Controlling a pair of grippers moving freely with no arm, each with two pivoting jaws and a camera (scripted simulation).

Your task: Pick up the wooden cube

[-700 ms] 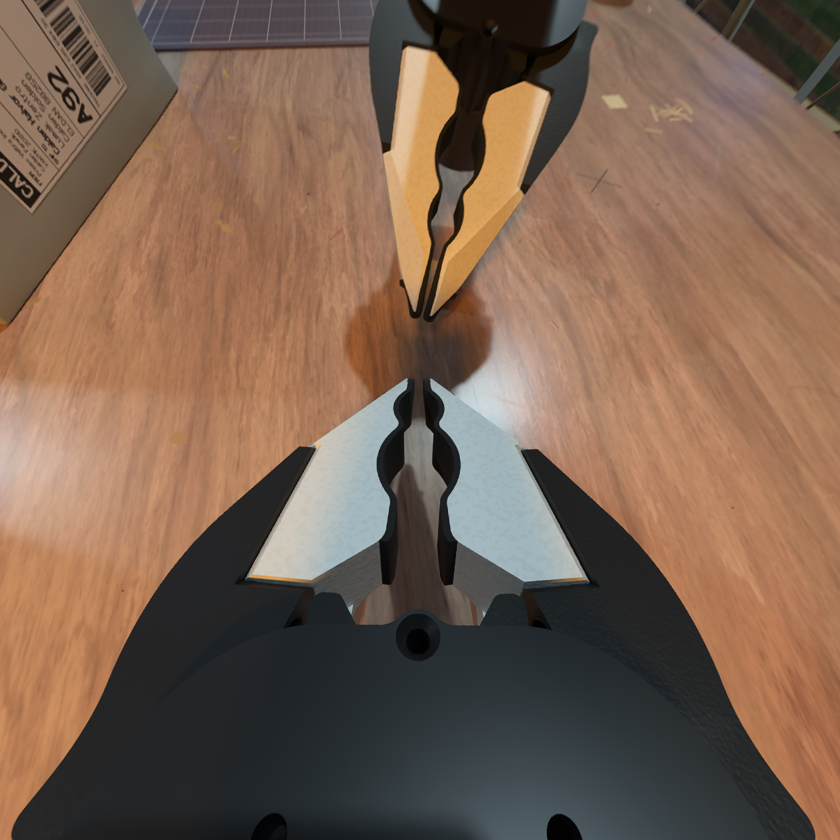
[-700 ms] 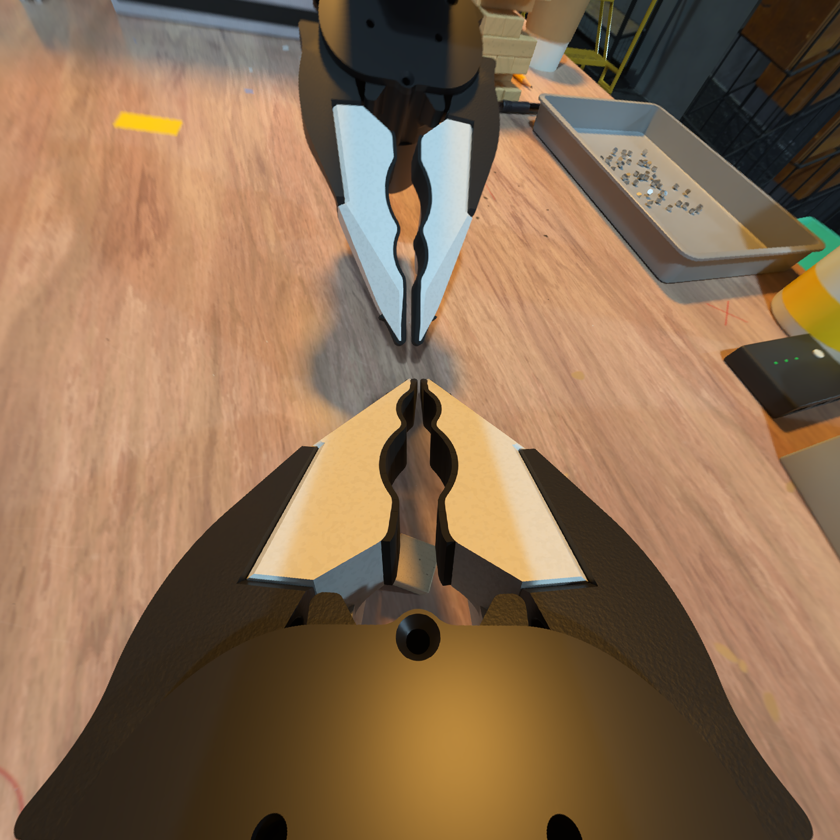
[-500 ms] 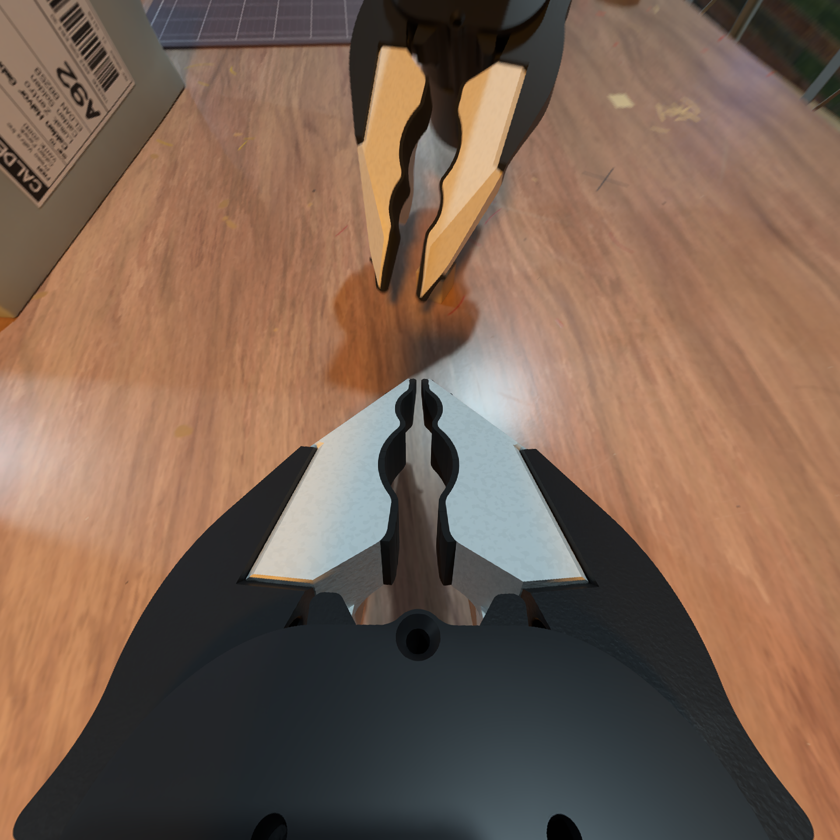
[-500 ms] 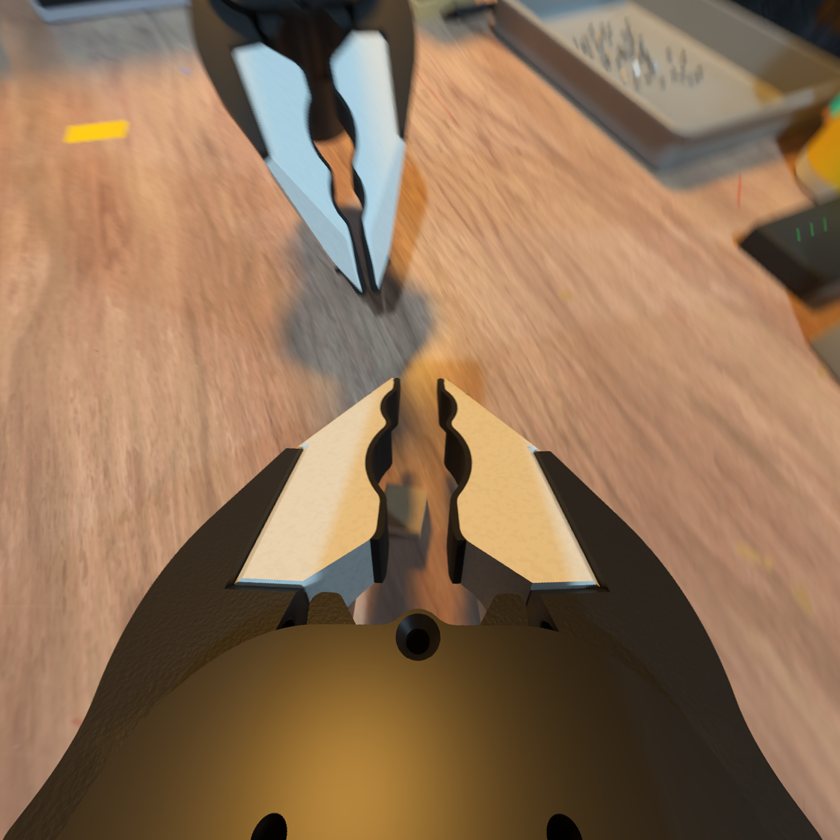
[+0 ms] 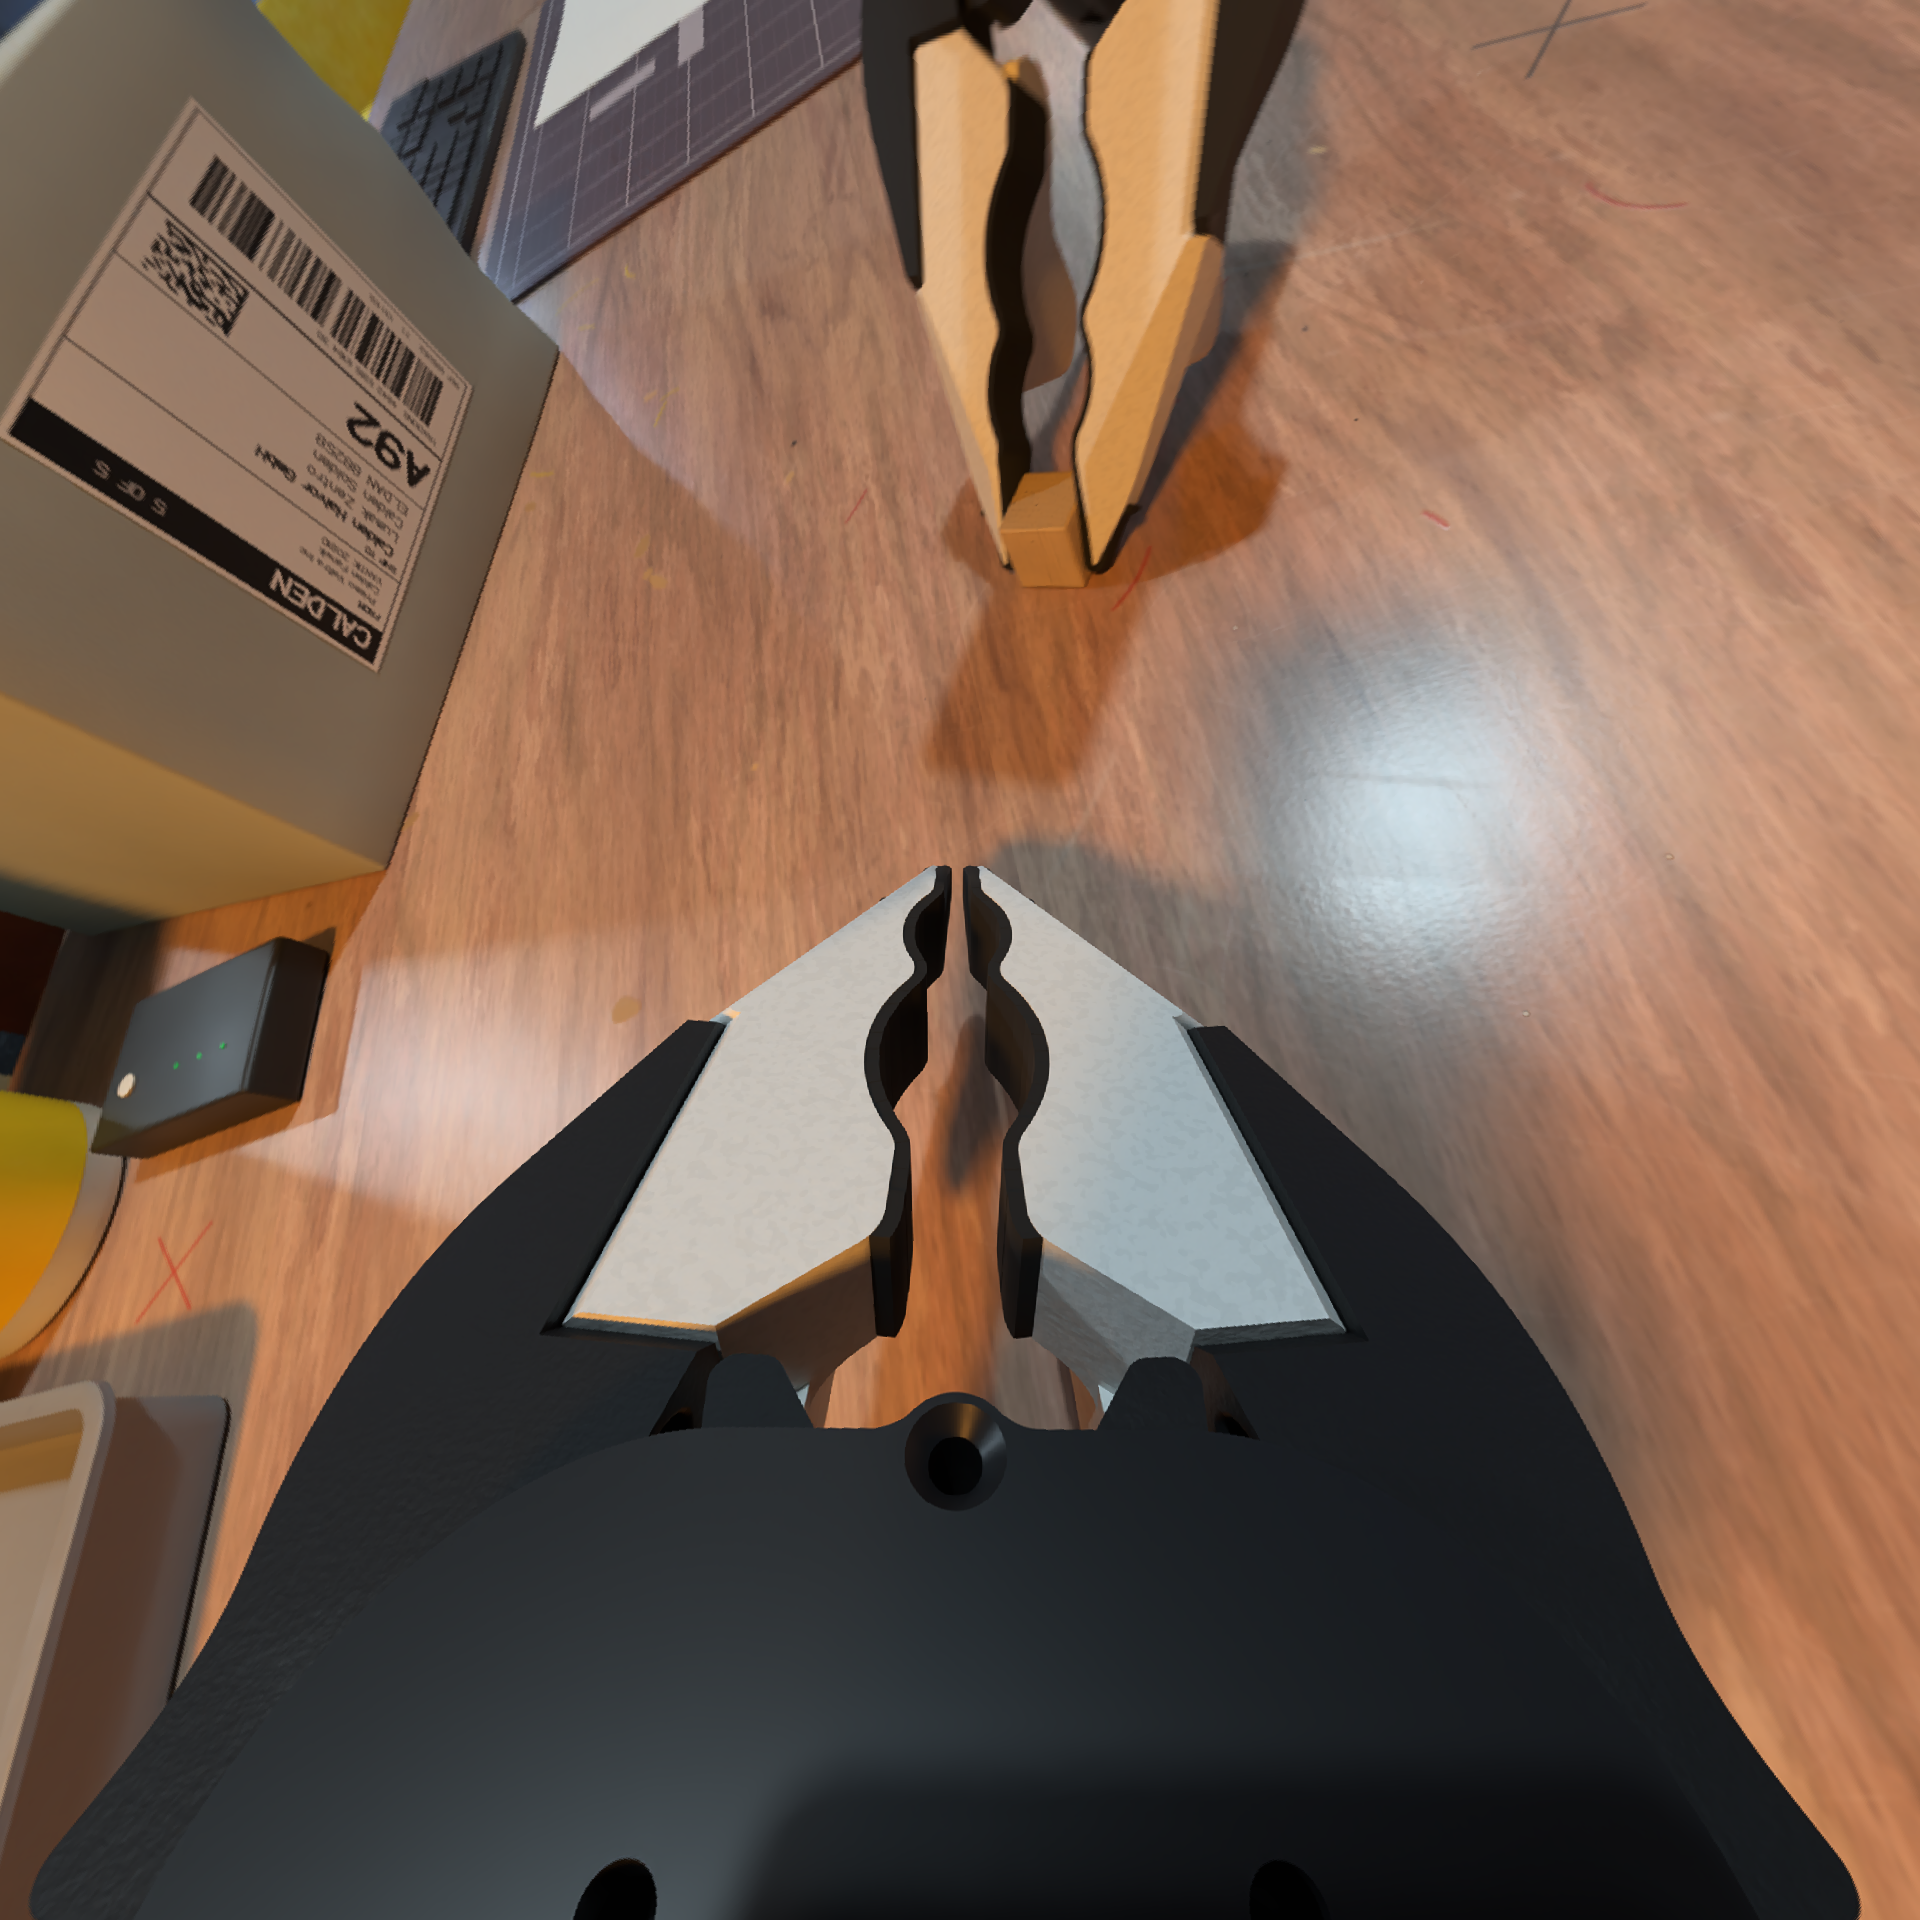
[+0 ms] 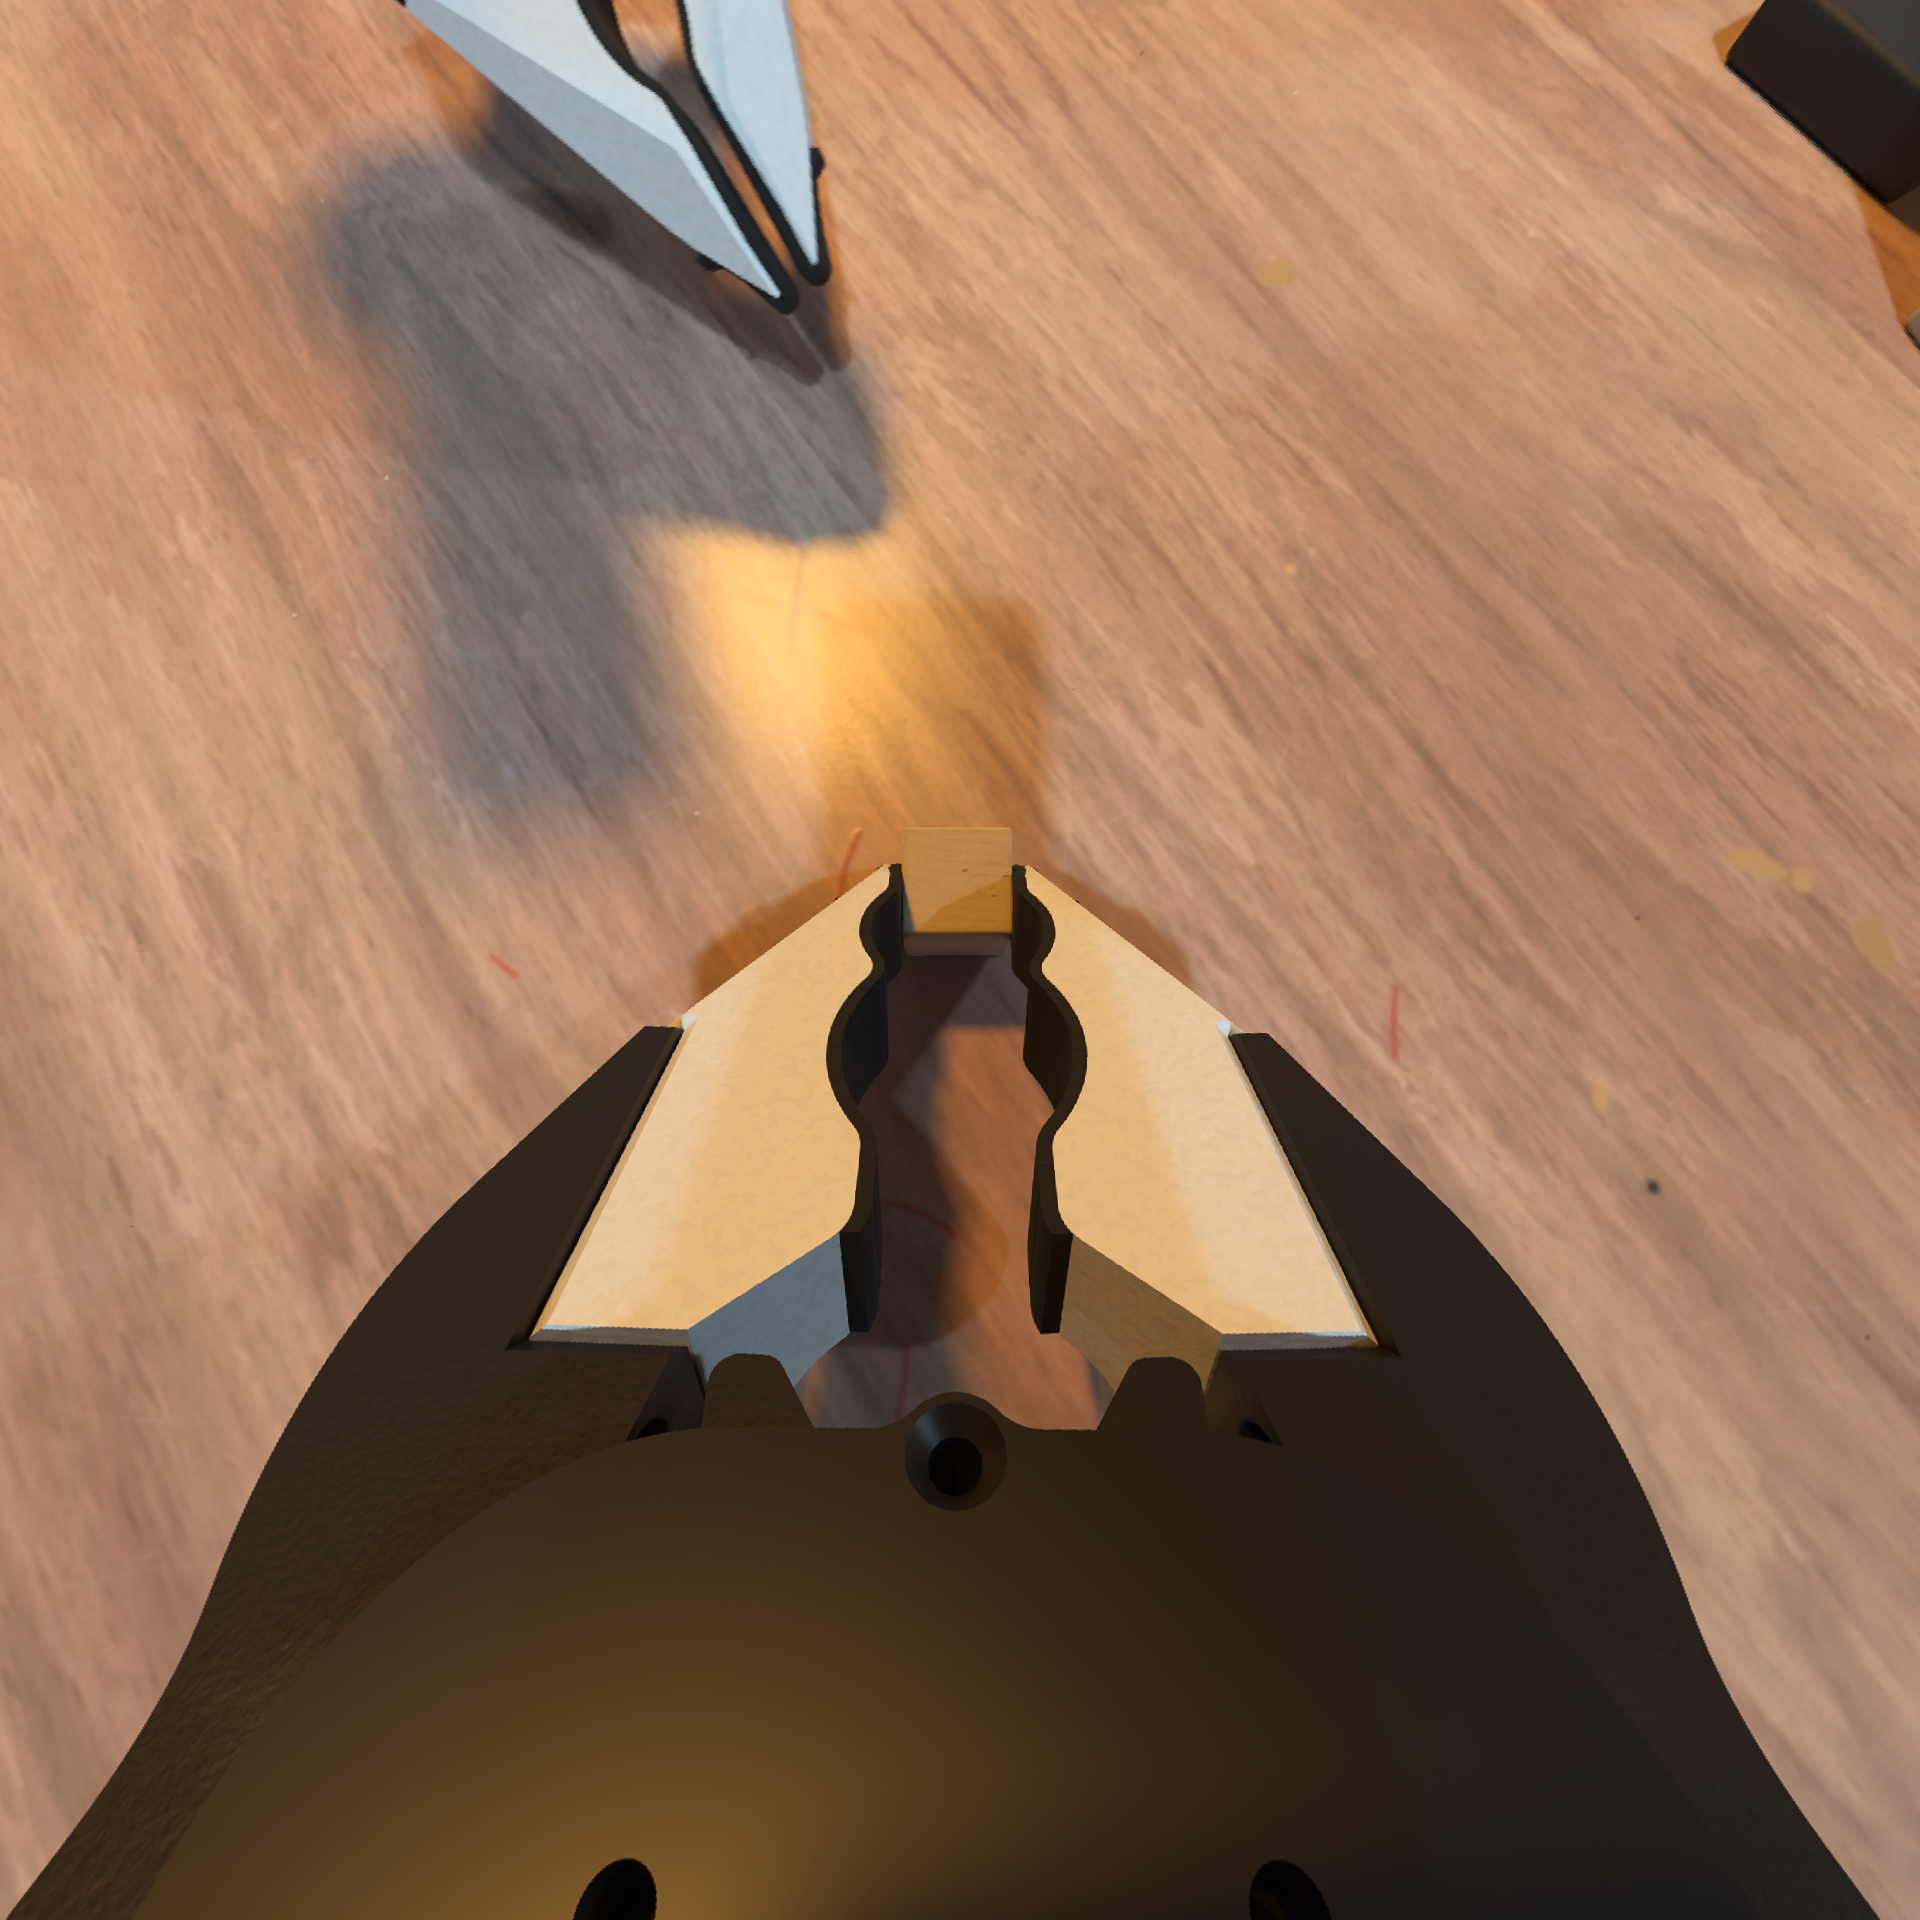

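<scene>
The wooden cube (image 6: pixel 956 881) is small and light tan. It sits between the tips of my right gripper (image 6: pixel 957 883), whose tan fingers press on its two sides at the wooden table (image 6: pixel 1455 623). In the left wrist view the cube (image 5: pixel 1042 532) shows at the tips of the right gripper (image 5: pixel 1049 556), at or just above the table surface. My left gripper (image 5: pixel 956 875), with pale grey fingers, is shut and empty, well short of the cube. It also shows at the top of the right wrist view (image 6: pixel 802 283).
A cardboard box with a label (image 5: pixel 208 468) stands at the left. Near it are a black device with green lights (image 5: pixel 208 1049), a yellow object (image 5: pixel 31 1195), a pale tray (image 5: pixel 52 1558), a keyboard (image 5: pixel 447 135) and a dark cutting mat (image 5: pixel 644 156). A black device (image 6: pixel 1839 94) shows at the far right.
My right gripper opened, drew back and closed with the cube at its fingertips. The two grippers moved apart. My left gripper stayed shut.
</scene>
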